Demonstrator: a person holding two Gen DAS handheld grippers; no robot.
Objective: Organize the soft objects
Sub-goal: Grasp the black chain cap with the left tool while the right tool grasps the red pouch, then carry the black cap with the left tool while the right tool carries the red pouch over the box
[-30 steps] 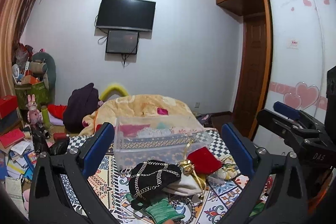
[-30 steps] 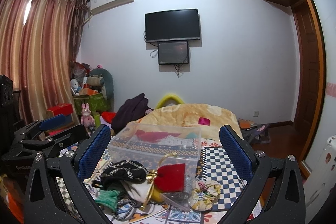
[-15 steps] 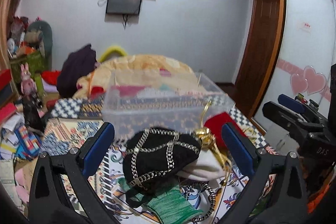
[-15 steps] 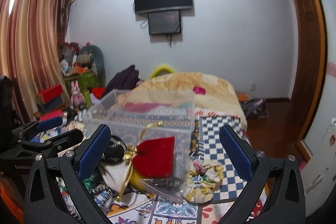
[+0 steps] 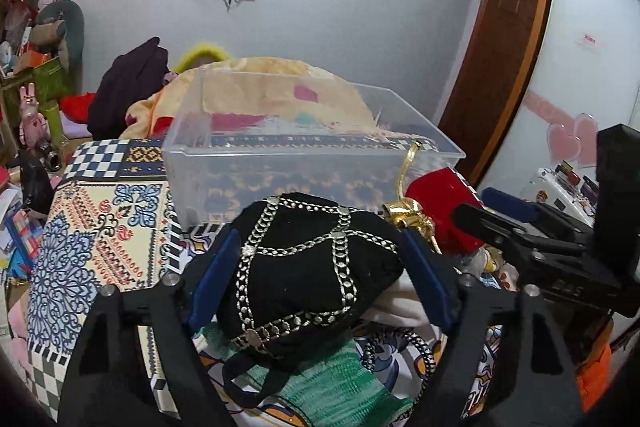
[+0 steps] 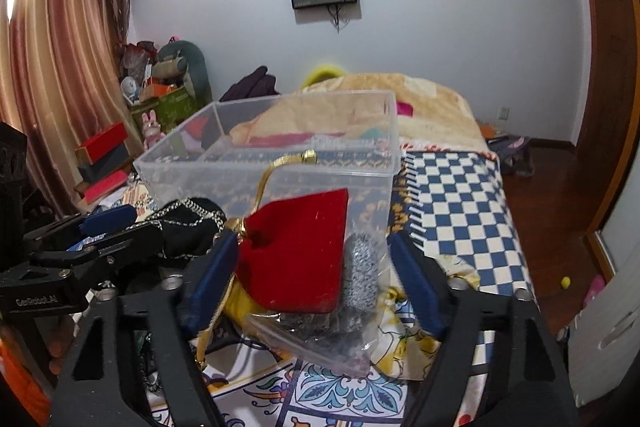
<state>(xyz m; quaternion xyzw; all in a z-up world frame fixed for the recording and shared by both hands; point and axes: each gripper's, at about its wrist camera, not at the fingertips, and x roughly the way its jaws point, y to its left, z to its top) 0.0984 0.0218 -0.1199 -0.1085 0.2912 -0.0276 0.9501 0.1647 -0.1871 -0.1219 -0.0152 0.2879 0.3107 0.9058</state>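
The left gripper (image 5: 320, 267) has its jaws spread wide around a black chain-trimmed pouch (image 5: 308, 267) that sits atop a pile of soft things near the patterned bedspread's (image 5: 92, 227) front edge. To its right, the right gripper (image 6: 308, 279) straddles a red velvet pouch (image 6: 296, 251), jaws parted, not pinching it. Behind both stands a clear plastic bin (image 6: 280, 155).

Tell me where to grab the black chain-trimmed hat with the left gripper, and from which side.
Grip the black hat across its rounded crown, coming from the near side, level with the pile. The left gripper already brackets it, one blue pad at each flank. The soft dome should compress; probably avoid the slippery silver chains.
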